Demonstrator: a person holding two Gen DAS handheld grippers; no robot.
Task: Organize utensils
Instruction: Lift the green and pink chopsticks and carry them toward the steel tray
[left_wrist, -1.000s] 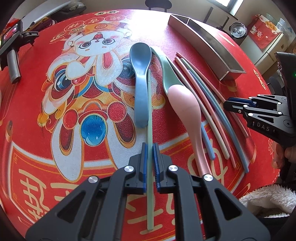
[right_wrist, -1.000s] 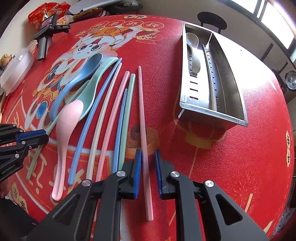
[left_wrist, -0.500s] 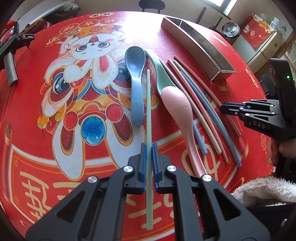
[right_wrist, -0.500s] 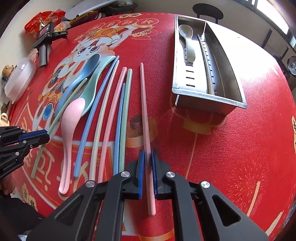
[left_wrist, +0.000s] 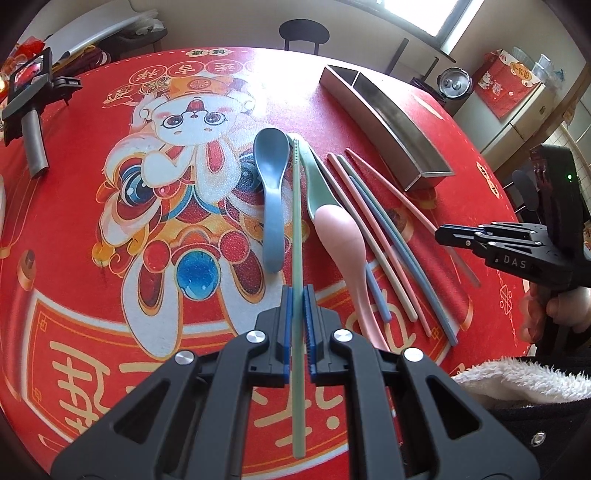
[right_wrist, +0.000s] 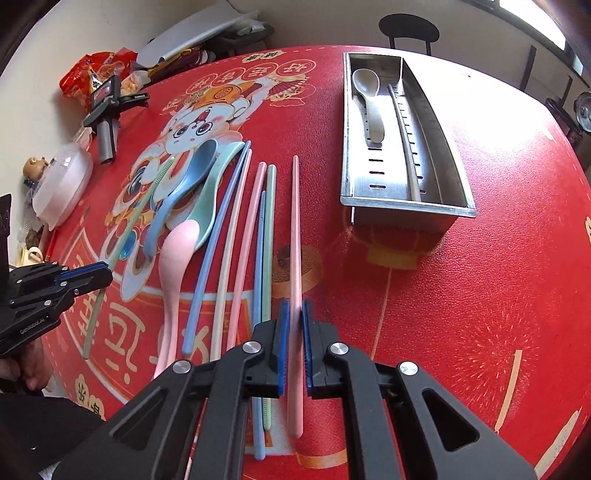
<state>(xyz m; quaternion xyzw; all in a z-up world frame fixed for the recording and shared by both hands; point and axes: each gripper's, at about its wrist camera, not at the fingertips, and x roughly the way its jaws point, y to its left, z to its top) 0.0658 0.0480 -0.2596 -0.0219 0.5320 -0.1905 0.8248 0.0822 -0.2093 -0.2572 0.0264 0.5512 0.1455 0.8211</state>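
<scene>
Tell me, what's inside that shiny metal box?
Inside the metal box a pale spoon lies in the left slot and one pale chopstick in the right. Its far corners are partly hidden.

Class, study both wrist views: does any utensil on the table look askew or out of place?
Yes. The pink spoon lies bowl-down across the green spoon, pointing the opposite way to the blue spoon. The chopsticks fan out unevenly. The tray holds only one spoon and one chopstick.

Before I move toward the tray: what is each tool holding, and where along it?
Left tool: pale green chopstick, gripped below mid-length. Right tool: pink chopstick, also below mid-length.
</scene>
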